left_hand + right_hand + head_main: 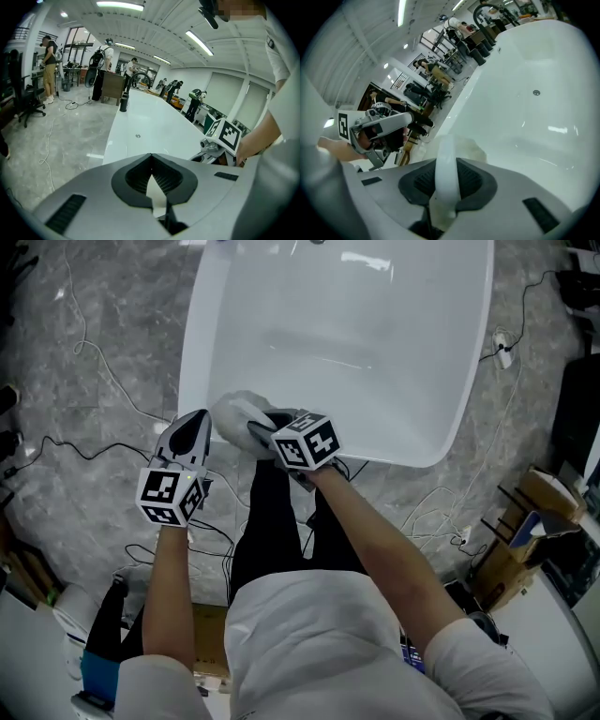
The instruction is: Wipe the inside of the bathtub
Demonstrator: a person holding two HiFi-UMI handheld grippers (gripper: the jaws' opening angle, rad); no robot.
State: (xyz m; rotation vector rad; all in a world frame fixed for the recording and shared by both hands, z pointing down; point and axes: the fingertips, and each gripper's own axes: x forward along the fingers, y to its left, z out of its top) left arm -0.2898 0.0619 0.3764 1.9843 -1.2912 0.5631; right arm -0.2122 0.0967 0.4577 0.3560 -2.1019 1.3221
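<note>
Head view: you are standing at the near end of the glossy white oval bathtub [192,343]. Your right tongs [264,432] are gripping a bunched, soft white cloth [234,412] at the tub's near rim. The left tongs [194,430] are hovering at that same rim. Flatten the cloth and sweep the slick wall in overlapping strokes.

Left gripper view: the tongs [151,157] are sitting closed over the bathtub [150,126]. A thin pale sliver [157,203] is showing between the ribbed black pads [169,178], and nothing here tells what it is.

Right gripper view: the tongs [445,161] are clamping a smooth fold of cloth [446,176], and the rest is bulging over the tub's [525,93] curved inner wall.
</note>
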